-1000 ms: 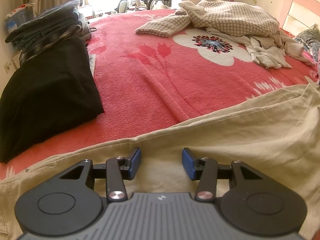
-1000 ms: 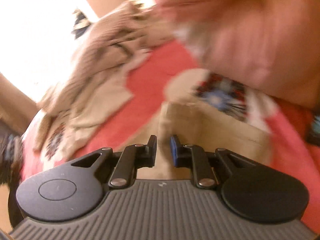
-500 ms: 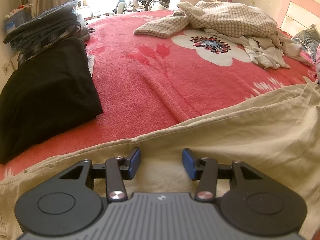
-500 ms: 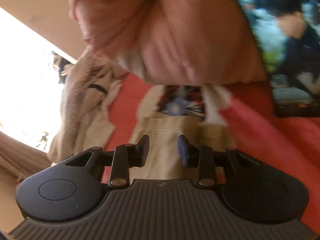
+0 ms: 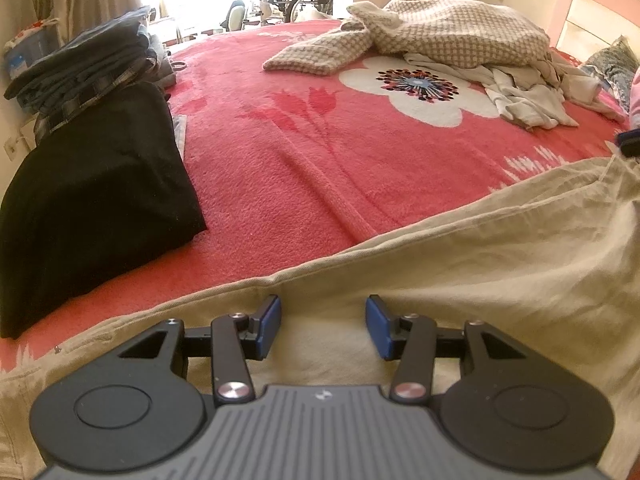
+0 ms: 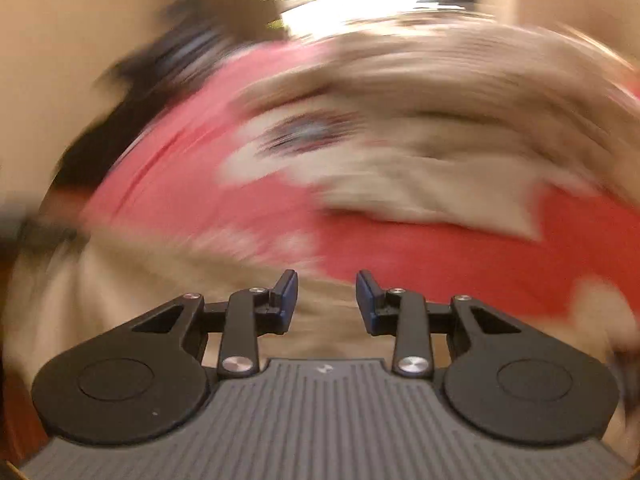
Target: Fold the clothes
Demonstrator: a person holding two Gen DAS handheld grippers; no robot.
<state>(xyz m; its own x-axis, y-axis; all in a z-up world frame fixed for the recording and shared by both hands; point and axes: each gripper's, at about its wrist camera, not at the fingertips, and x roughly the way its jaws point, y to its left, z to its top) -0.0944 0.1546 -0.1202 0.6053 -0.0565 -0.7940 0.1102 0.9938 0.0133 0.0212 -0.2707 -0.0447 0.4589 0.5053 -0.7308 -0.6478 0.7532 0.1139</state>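
Note:
A beige garment [image 5: 460,280] lies spread along the near edge of the red flowered blanket [image 5: 320,168]. My left gripper [image 5: 323,322] hovers just over its upper hem, jaws open, with only flat cloth showing between the blue pads. The right wrist view is badly smeared by motion. In it my right gripper [image 6: 326,300] is open with nothing clamped. The beige garment [image 6: 168,280] lies under its left finger and red blanket under the right one. A dark blue-black piece [image 5: 630,142] shows at the right edge of the left wrist view, above the garment's far end.
A folded black garment [image 5: 92,200] and a stack of folded dark clothes [image 5: 80,64] sit at the left of the bed. An unfolded checked top [image 5: 440,32] and crumpled pale clothes [image 5: 532,96] lie at the back right, near the pink headboard [image 5: 592,12].
The right gripper's jaws have spread apart, and its view has swung and rolled from a tilted look at pink cloth to a level look over the bed. The left gripper has kept still.

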